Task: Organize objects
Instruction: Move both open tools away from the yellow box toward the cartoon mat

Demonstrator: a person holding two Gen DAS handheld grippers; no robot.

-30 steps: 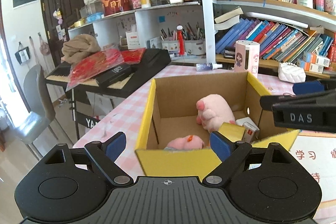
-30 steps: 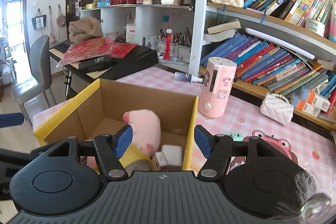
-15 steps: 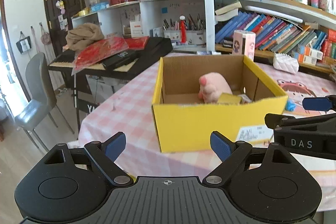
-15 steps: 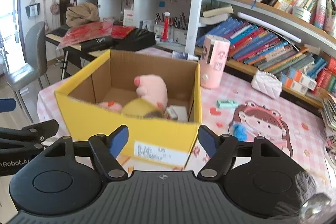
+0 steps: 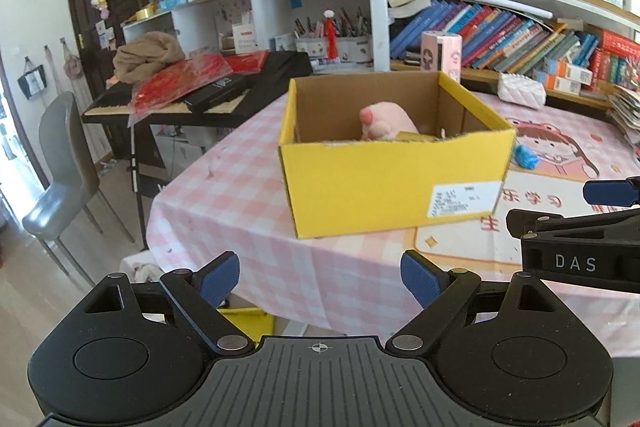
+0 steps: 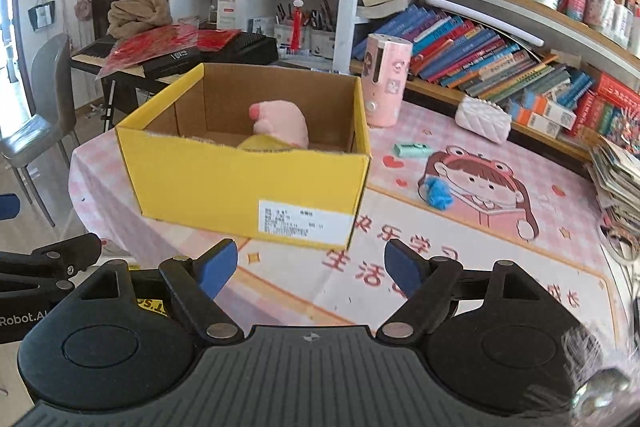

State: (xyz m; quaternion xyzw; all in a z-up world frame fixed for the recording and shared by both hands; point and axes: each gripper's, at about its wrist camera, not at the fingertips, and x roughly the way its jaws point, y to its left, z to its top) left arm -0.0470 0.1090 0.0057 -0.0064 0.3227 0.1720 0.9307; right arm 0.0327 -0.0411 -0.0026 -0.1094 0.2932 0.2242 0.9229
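A yellow cardboard box [image 5: 392,183] [image 6: 248,187] stands on the pink checked table, open at the top. A pink plush toy [image 5: 386,121] [image 6: 280,125] sticks up inside it, with something yellow beside it. My left gripper [image 5: 320,277] hangs open in front of the box, well short of its near wall, nothing between its fingers. My right gripper [image 6: 310,267] is also back from the box and its jaws are opening, with nothing between them. The right gripper's side [image 5: 576,247] shows at the right edge of the left wrist view.
A blue crumpled thing [image 6: 438,193], a mint green eraser-like item [image 6: 412,149], a pink cylinder [image 6: 386,79] and a white quilted purse [image 6: 482,117] lie on the table mat. Bookshelves [image 6: 500,39] stand behind. A keyboard [image 5: 208,91] and grey chair [image 5: 64,163] are at left.
Both grippers have pulled back from over the box, which now sits farther away. The right gripper's fingers have spread wider. The box contents stay in place.
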